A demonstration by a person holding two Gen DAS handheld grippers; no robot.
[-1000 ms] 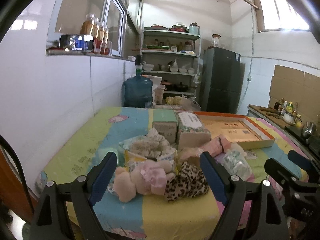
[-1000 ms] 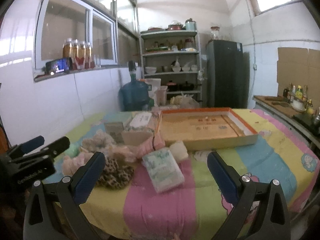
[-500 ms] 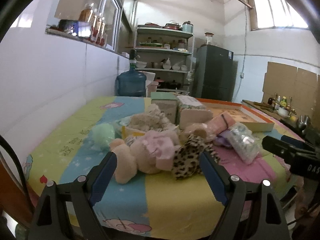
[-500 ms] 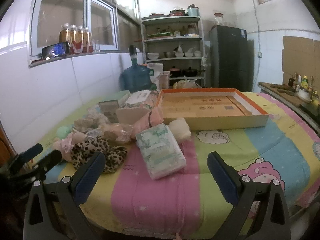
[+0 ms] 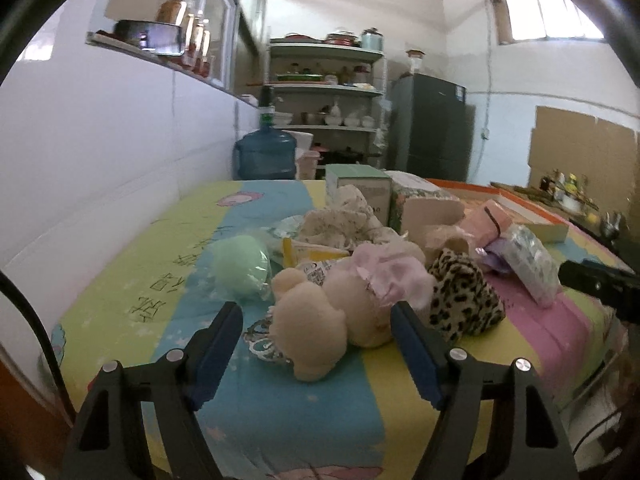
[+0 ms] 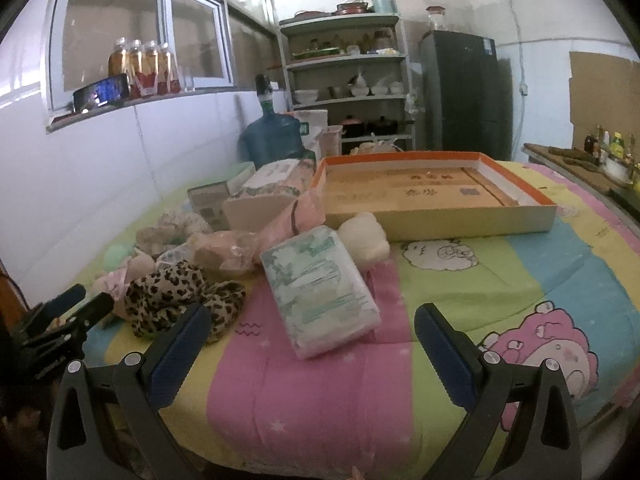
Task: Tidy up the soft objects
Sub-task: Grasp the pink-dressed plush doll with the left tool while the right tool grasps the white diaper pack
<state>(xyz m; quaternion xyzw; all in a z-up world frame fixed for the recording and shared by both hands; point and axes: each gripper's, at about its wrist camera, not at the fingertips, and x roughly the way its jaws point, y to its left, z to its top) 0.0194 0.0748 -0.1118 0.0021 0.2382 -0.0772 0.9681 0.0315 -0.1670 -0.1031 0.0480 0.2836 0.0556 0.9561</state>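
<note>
Between the spread fingers of the left hand-held gripper (image 5: 316, 344) lies the beige plush toy (image 5: 320, 320), ungrasped.

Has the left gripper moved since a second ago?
Yes. The left gripper has come forward and lower toward the beige plush toy, which now sits between its open fingers, larger against the striped table cover.

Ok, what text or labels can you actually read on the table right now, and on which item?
None reads in full.
"e": the one clear letter, on the green-topped box.
Tissue pack: print blurred.
Orange-rimmed tray: Chinese characters, too blurred.
Tablecloth: Chinese characters, illegible at this angle.
Fridge: sticker too small.
</note>
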